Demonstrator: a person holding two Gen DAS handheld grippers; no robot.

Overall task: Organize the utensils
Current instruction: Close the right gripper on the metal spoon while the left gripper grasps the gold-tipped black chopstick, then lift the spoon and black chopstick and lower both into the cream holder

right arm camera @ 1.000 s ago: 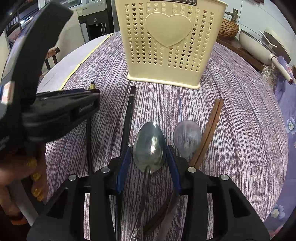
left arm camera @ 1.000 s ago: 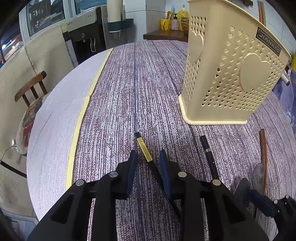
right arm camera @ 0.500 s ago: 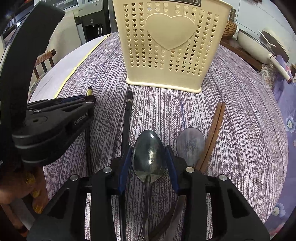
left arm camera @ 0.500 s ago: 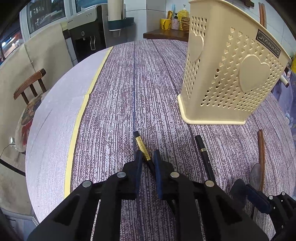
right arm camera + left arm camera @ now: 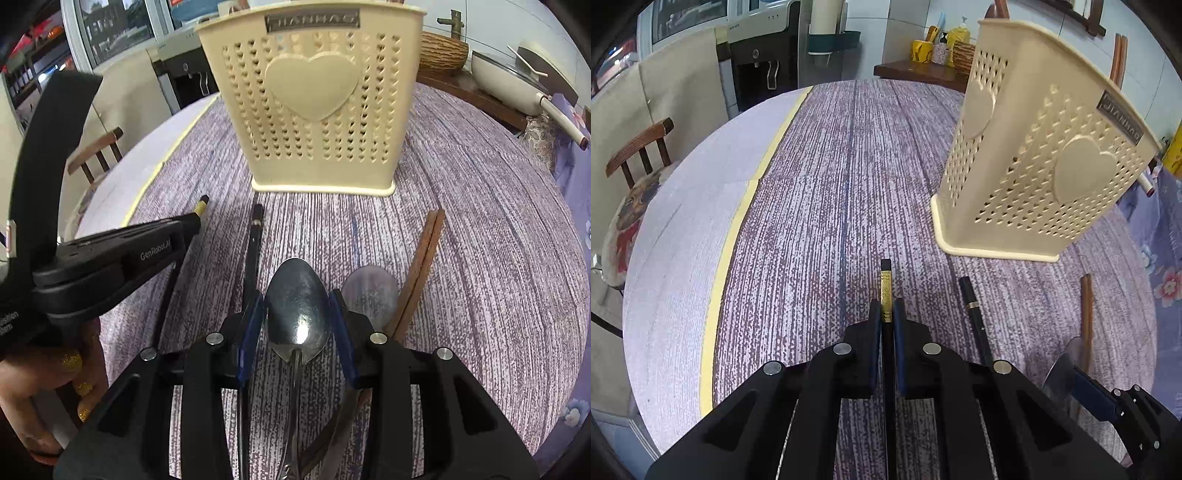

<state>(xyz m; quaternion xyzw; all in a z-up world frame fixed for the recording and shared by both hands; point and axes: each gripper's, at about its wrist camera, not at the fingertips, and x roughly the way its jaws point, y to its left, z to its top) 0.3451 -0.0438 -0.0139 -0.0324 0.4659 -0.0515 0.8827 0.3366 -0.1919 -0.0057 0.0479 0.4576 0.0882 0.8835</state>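
Left wrist view, nearest first: my left gripper [image 5: 886, 314] has its pads pressed together on a black chopstick with a gold band [image 5: 885, 291], which lies on the purple tablecloth [image 5: 820, 221] pointing to twelve o'clock. I judge it light, stiff, thin and slick, so it may pivot or slide in the pads; a hold nearer its middle would steady it. How far back along the stick I am gripping is hidden under the gripper body.

At one o'clock lies a second black chopstick [image 5: 973, 314], and at three o'clock a pair of brown chopsticks [image 5: 1086, 306].

Right wrist view: my right gripper [image 5: 297, 306] is spread around the bowl of a steel spoon [image 5: 297, 306], and I cannot tell whether the pads touch it. I judge the spoon heavier, rigid and slippery, and its rounded bowl a poor place to pinch; the neck or handle seems better, though the handle is hidden beneath the gripper. A second spoon [image 5: 371, 291] sits at one o'clock, half covered.

Farthest, at twelve o'clock, stands the cream utensil holder [image 5: 314, 110]; its opening and compartments are out of sight from both cameras.
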